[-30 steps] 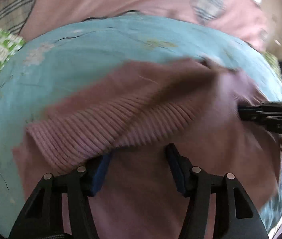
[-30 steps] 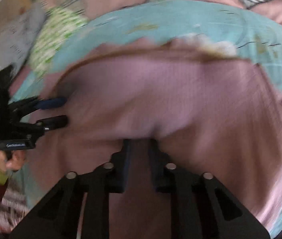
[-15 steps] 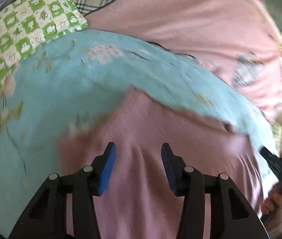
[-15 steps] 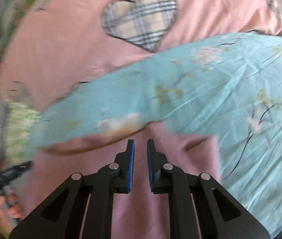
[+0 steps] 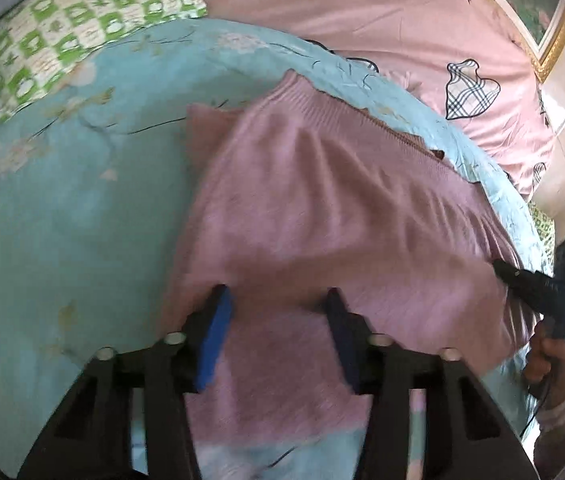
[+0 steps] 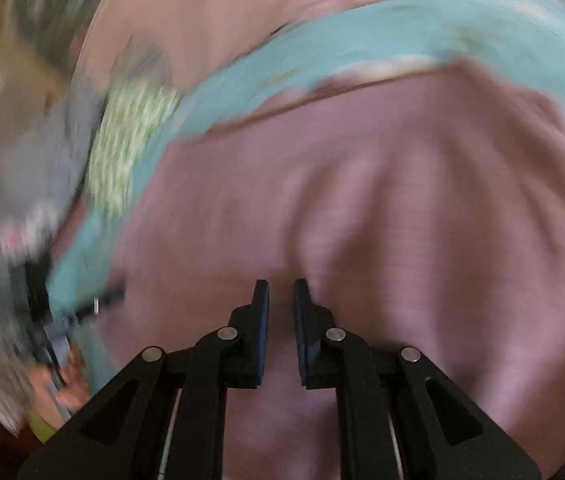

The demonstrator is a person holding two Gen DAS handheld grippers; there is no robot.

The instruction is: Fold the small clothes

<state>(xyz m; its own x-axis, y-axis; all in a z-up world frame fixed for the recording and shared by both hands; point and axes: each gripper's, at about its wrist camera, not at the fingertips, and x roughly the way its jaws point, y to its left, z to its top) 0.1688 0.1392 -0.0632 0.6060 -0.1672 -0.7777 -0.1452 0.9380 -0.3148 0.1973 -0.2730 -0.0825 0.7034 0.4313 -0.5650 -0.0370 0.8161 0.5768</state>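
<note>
Left wrist view: left claw [image 5: 278,316] spread open over mauve ribbed knit sweater [image 5: 322,208], which lies on light blue floral bedspread [image 5: 62,200] towards the bed's right edge. Right claw [image 5: 500,268] at sweater's right side.

Right wrist view, blurred: right claw [image 6: 281,300] nearly closed, narrow gap, sweater [image 6: 362,208] bunched at the tips; a grip on it can't be confirmed.

Light: soft daylight; glare at left view's right edge
Blur: right view smeared
Edges: fisheye-bent, dark corners

A mauve-pink knit garment [image 5: 322,216] lies spread and rumpled on a light-blue floral sheet [image 5: 62,200] on the bed. Its ribbed band runs along the far edge, and soft folds cross its middle.
</note>
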